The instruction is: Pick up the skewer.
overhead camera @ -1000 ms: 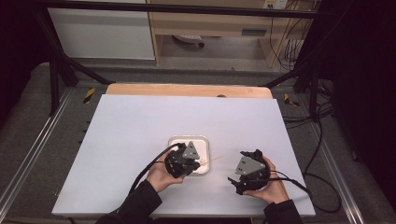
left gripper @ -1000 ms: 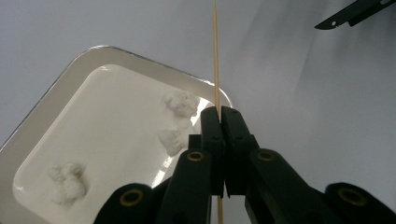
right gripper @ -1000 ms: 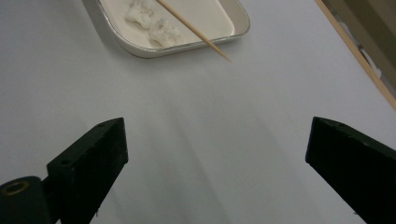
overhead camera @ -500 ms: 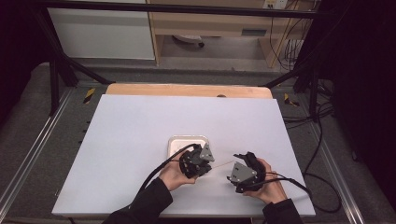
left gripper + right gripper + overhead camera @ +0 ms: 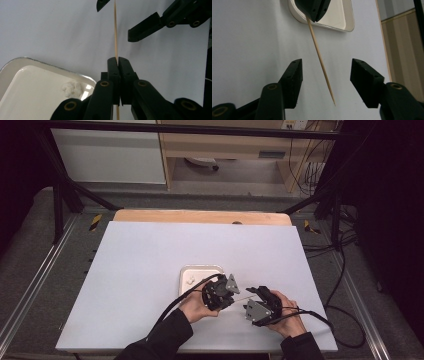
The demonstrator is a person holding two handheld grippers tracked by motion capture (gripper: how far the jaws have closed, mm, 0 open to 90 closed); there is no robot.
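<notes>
1. Left gripper (image 5: pixel 117 62): jaws pressed together on a thin wooden skewer (image 5: pixel 115 30), which passes between them and runs on past their tips. In the high view this gripper (image 5: pixel 231 292) sits just beside the near right corner of the white tray (image 5: pixel 187 270), held in the person's left hand (image 5: pixel 195 306).

2. Wooden skewer: clamped near one end, its free length pointing away from the tray toward the other gripper. In the right gripper view the skewer (image 5: pixel 320 58) slants down from the closed jaws near the tray's rim, and its pointed tip lies in the gap between the right gripper's jaws, touching neither.

3. Right gripper (image 5: pixel 325 72): jaws spread wide, one on each side of the skewer's free end. In the high view it (image 5: pixel 252 292) lies farther from the tray than the left gripper, on the tray's right, held in the person's right hand (image 5: pixel 285 317).

4. White tray (image 5: pixel 22 72): shallow, with rounded corners, resting on the white table (image 5: pixel 150 250). In the left gripper view its near corner lies just left of the closed jaws.

5. White lump (image 5: pixel 72 88): a small crumpled white piece lying inside the tray, near the corner closest to the left gripper; what it is made of cannot be told.
</notes>
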